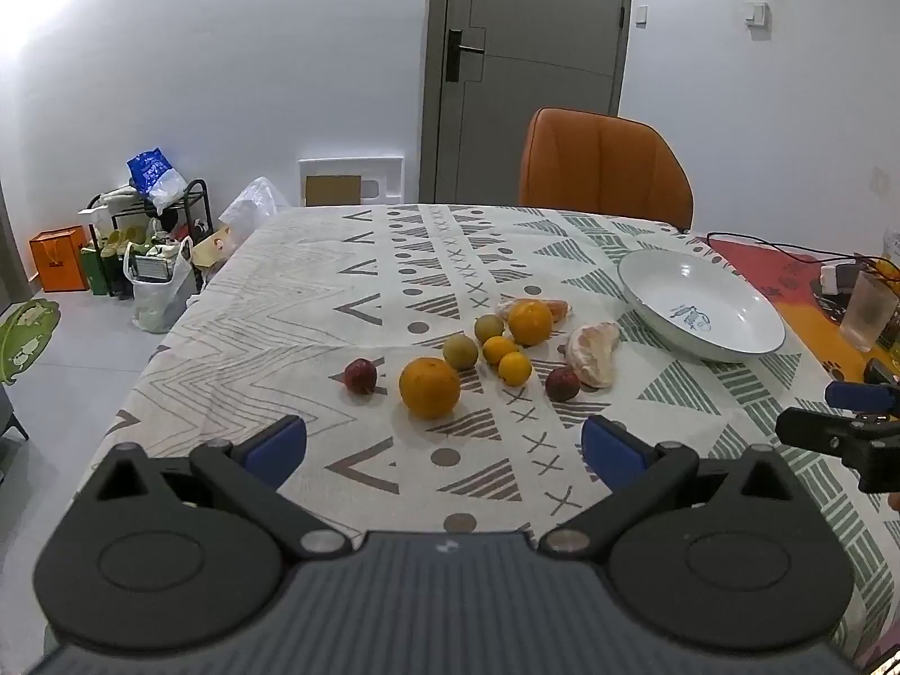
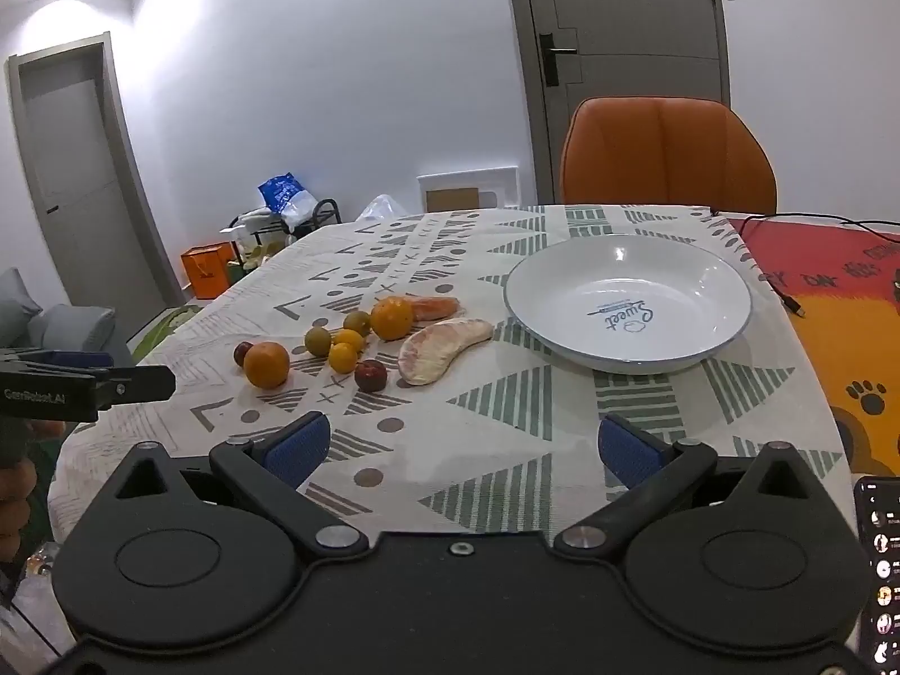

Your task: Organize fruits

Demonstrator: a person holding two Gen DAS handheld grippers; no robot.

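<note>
- The left gripper (image 1: 444,441) is hovering nearest, jaws spread wide and holding nothing; the right gripper (image 2: 464,447) is hanging likewise apart and empty.
- Just beyond, the fruits are lying loose on the tablecloth (image 1: 315,292): a large orange (image 1: 430,387), two dark plums (image 1: 360,376), small citrus (image 1: 514,368), a peeled pomelo segment (image 2: 439,351).
- Farther right, the white bowl (image 2: 568,349) is sitting empty.
- Judging by this, sorting is only starting; the next move is calling for lowering around one fruit, closing gently.

A home dining room. An orange chair (image 1: 604,169) stands at the clothed bench's (image 1: 315,304) far edge. Shoe rack (image 1: 154,236) by the wall.
</note>
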